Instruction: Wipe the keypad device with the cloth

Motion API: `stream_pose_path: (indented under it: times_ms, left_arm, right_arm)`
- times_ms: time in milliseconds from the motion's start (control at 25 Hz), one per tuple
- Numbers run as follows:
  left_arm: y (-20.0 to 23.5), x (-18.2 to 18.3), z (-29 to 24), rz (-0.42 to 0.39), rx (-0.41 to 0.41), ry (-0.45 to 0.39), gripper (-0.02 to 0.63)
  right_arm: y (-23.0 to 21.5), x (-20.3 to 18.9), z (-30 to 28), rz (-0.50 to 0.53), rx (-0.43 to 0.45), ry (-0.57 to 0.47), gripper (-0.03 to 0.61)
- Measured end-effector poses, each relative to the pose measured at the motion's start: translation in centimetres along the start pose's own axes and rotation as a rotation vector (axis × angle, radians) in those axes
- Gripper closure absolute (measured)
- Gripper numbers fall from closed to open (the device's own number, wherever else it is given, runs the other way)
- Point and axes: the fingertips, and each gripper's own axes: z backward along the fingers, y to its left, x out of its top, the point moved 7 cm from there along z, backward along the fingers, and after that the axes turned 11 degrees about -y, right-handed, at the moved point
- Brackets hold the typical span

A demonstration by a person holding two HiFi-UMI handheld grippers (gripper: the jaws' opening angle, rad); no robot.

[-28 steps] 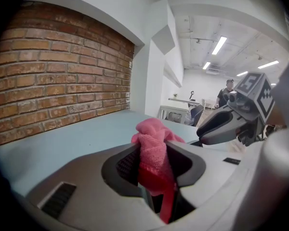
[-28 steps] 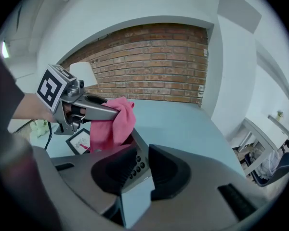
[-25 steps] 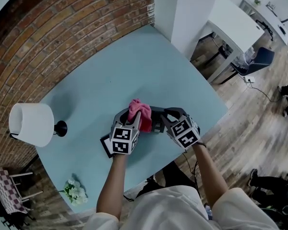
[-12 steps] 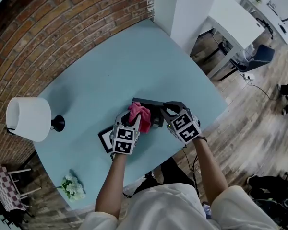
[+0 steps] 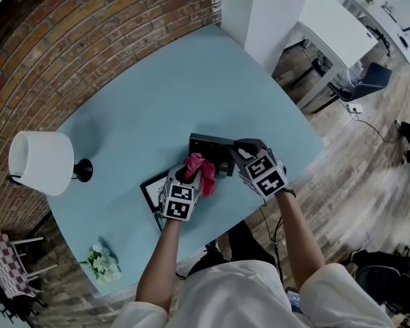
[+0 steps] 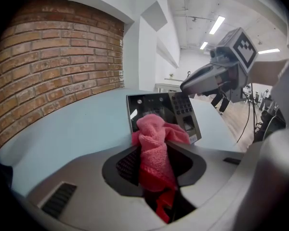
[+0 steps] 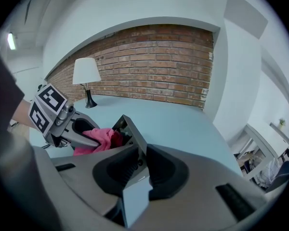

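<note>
The dark keypad device [image 5: 209, 146] stands tilted near the table's front edge, its key face [image 6: 160, 110] towards my left gripper. My left gripper [image 5: 190, 178] is shut on a bunched pink cloth [image 6: 155, 150], and the cloth [image 5: 200, 172] rests against the device's face. My right gripper [image 5: 236, 157] comes in from the right, and its jaws are shut on the device's side edge [image 7: 130, 132]. In the right gripper view the cloth [image 7: 99, 140] and my left gripper [image 7: 89, 139] show just beyond the device.
A black picture frame [image 5: 152, 189] lies flat under my left gripper. A white-shaded lamp [image 5: 41, 162] stands at the table's left, and a small bunch of flowers [image 5: 100, 265] lies at the near-left corner. A brick wall borders the table's far side.
The cloth and my left gripper have slid a little towards me over the device, leaving its far end uncovered. My right gripper has kept its hold on the device's edge.
</note>
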Motion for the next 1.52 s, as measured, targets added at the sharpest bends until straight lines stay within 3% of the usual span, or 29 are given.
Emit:
stream_pose_path:
  times_ms: [280, 440, 640, 1040, 1200, 1400, 1520]
  left_arm:
    - [-0.4, -2.0, 0.4, 0.029, -0.036, 0.066, 0.45]
    - [-0.2, -2.8, 0.4, 0.028, -0.034, 0.062, 0.451]
    - [-0.4, -1.0, 1.1, 0.023, -0.046, -0.011, 0.452]
    - [-1.3, 7.0, 0.5, 0.047, -0.083, -0.23, 0.453]
    - [-1.4, 8.2, -1.3, 0.047, -0.063, -0.229, 0.453]
    - [-1.1, 7.6, -2.5, 0.105, -0.015, -0.216, 0.451]
    - [-1.5, 7.4, -2.6, 0.085, 0.001, -0.212, 0.451]
  right_arm:
    - [0.1, -0.1, 0.1, 0.002, -0.018, -0.029, 0.499]
    - [0.1, -0.2, 0.1, -0.006, -0.027, -0.045, 0.499]
    - [0.0, -0.3, 0.2, -0.036, -0.031, -0.064, 0.499]
    - [-0.1, -0.5, 0.3, -0.08, -0.024, -0.099, 0.499]
    - [-0.2, -0.6, 0.3, -0.1, -0.026, -0.111, 0.499]
    - [-0.2, -0.6, 0.3, -0.103, -0.011, -0.115, 0.499]
    - [-0.4, -0.6, 0.4, -0.104, 0.003, -0.114, 0.499]
